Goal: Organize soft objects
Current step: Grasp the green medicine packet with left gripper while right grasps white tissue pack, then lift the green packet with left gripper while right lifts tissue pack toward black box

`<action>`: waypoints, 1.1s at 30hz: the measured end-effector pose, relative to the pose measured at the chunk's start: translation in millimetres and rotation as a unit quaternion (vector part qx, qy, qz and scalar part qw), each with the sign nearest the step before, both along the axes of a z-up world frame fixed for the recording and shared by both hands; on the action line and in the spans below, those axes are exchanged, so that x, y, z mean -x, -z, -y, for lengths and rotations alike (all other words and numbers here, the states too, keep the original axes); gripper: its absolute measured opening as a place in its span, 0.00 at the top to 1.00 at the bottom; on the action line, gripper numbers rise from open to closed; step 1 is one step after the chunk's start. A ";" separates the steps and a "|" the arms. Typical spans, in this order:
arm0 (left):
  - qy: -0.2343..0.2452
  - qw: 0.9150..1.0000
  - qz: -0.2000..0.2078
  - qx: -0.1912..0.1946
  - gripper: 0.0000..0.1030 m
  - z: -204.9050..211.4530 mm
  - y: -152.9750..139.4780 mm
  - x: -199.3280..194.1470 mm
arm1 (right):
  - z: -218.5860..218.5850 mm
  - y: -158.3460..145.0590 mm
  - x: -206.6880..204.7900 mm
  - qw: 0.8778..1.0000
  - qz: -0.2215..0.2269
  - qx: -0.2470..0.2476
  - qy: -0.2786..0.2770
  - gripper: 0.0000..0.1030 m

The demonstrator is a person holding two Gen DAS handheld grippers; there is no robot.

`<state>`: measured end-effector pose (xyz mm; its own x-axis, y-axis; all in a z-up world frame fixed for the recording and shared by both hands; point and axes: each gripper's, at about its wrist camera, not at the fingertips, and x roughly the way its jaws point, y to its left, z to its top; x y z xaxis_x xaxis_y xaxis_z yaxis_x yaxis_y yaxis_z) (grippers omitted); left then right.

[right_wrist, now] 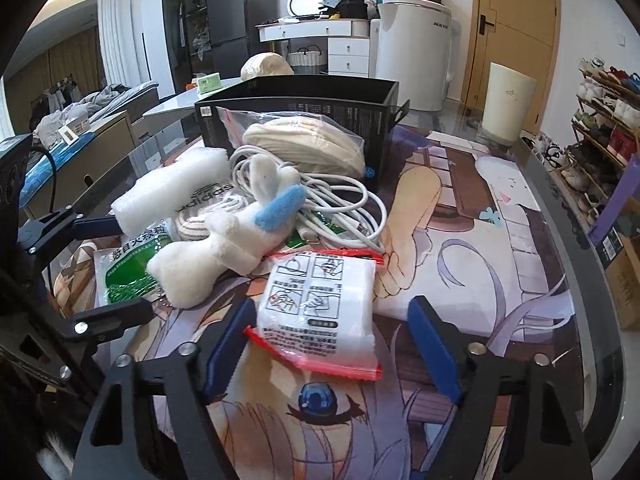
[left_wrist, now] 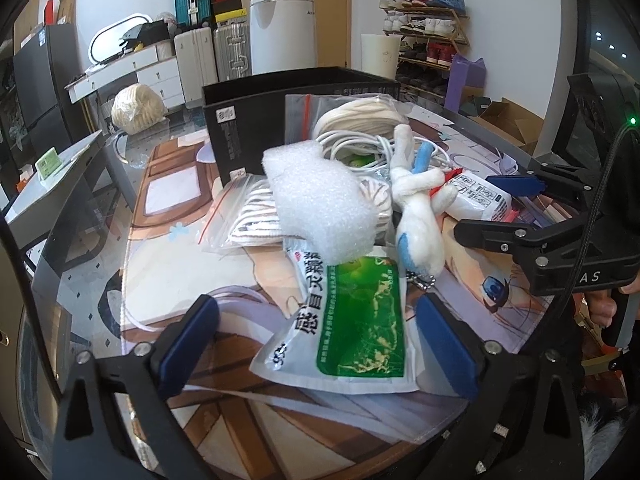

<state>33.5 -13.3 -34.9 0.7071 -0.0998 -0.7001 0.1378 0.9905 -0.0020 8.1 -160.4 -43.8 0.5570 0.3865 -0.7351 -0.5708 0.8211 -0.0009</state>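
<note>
A pile of soft things lies on the printed mat. My left gripper stands open, and a green-and-white pouch lies flat between its blue pads without being squeezed. My right gripper is open around a white packet with red edges; the left pad is at the packet's corner and the right pad stands apart. A white plush toy with blue parts lies between the two packs. Behind it are a white foam block, a coiled white cable and a bagged cream bundle.
An open black box stands behind the pile. A zip bag with striped cloth lies left of the foam. The glass table's edge curves on the right, with a shoe rack beyond. A hand holds the right gripper's handle.
</note>
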 end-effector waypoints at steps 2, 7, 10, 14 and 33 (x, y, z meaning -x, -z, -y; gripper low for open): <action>0.005 1.000 0.003 0.000 0.12 2.0 -0.3 0.6 | -0.9 -0.3 1.3 1.000 0.001 0.001 -0.006 0.29; 0.040 0.999 0.010 0.006 0.40 7.9 -3.1 5.5 | -1.9 -1.3 3.5 1.000 -0.001 -0.001 -0.017 0.43; 0.049 0.999 0.012 0.002 0.51 11.5 -4.0 9.0 | -2.4 -1.8 5.0 1.000 0.000 -0.001 -0.023 0.46; 0.056 0.998 0.012 0.002 0.59 10.6 -5.4 14.8 | -1.1 -2.1 7.2 1.000 0.003 -0.001 -0.027 0.51; -0.004 1.000 0.012 0.016 0.63 -25.9 -9.3 30.2 | 4.0 -11.4 13.1 0.999 0.026 -0.011 -0.021 0.52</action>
